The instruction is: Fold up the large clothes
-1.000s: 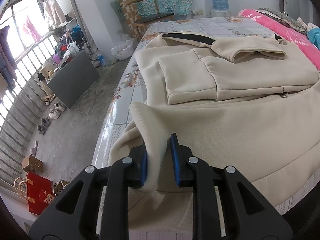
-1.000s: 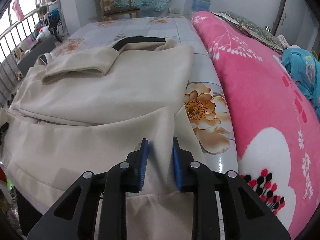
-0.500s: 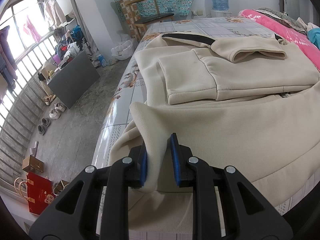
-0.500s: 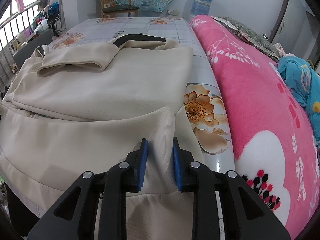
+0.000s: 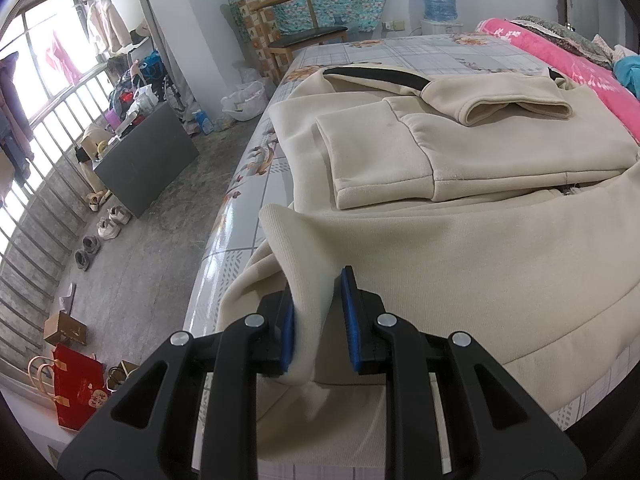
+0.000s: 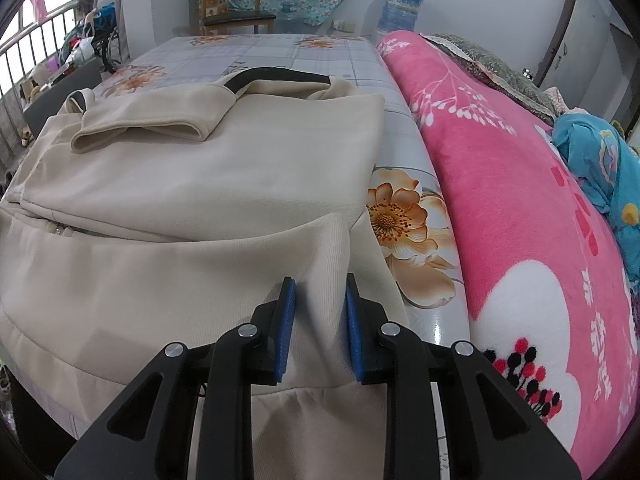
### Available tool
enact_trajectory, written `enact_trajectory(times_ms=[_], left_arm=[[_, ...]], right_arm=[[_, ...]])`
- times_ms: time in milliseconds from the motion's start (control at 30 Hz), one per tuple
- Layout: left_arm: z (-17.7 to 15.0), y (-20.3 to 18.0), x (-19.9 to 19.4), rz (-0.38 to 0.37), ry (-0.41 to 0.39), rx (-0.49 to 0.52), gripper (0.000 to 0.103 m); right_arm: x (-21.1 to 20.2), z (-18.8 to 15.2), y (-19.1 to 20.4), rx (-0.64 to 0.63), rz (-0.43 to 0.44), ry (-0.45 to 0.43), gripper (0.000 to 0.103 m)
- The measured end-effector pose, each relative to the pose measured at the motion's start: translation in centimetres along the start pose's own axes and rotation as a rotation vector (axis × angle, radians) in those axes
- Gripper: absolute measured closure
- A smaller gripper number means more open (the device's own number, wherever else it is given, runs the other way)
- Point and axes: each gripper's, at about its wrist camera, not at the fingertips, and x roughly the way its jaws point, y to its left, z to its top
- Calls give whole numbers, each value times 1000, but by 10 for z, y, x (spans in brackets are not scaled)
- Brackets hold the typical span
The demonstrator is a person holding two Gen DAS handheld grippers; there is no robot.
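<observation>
A large beige jacket (image 5: 460,160) with a black collar strip lies on a floral-covered table, sleeves folded over its chest. It also shows in the right wrist view (image 6: 224,176). My left gripper (image 5: 318,312) is shut on the jacket's near left hem corner, which stands up between the blue pads. My right gripper (image 6: 318,316) is shut on the near right hem corner. The lower part of the jacket is lifted toward the cameras, above the folded upper part.
A pink floral blanket (image 6: 520,184) and a blue cloth (image 6: 600,160) lie along the table's right side. A wooden chair (image 5: 296,28) stands beyond the far end. Left of the table are bare floor, shoes (image 5: 108,224), a grey box (image 5: 144,164) and a red bag (image 5: 76,392).
Both grippers keep their hold on the hem. The right gripper has moved slightly forward and up with the cloth; the left view is almost unchanged.
</observation>
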Motion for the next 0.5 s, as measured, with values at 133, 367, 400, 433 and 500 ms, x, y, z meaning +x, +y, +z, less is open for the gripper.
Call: enact_trajectory(times_ms=[133, 367, 400, 433, 500], left_arm=[[-1, 0, -2, -7, -11, 6, 84], [-5, 2, -4, -14, -39, 15, 84], [-6, 1, -4, -5, -43, 22, 86], [-6, 0, -5, 4, -48, 34, 89], [-6, -2, -8, 23, -61, 54, 93]], right_arm=[[0, 0, 1, -3, -18, -2, 79], [-1, -2, 8, -22, -61, -15, 80], [-1, -2, 9, -24, -67, -19, 80], [-2, -3, 9, -25, -73, -23, 84], [-3, -3, 10, -27, -77, -29, 88]])
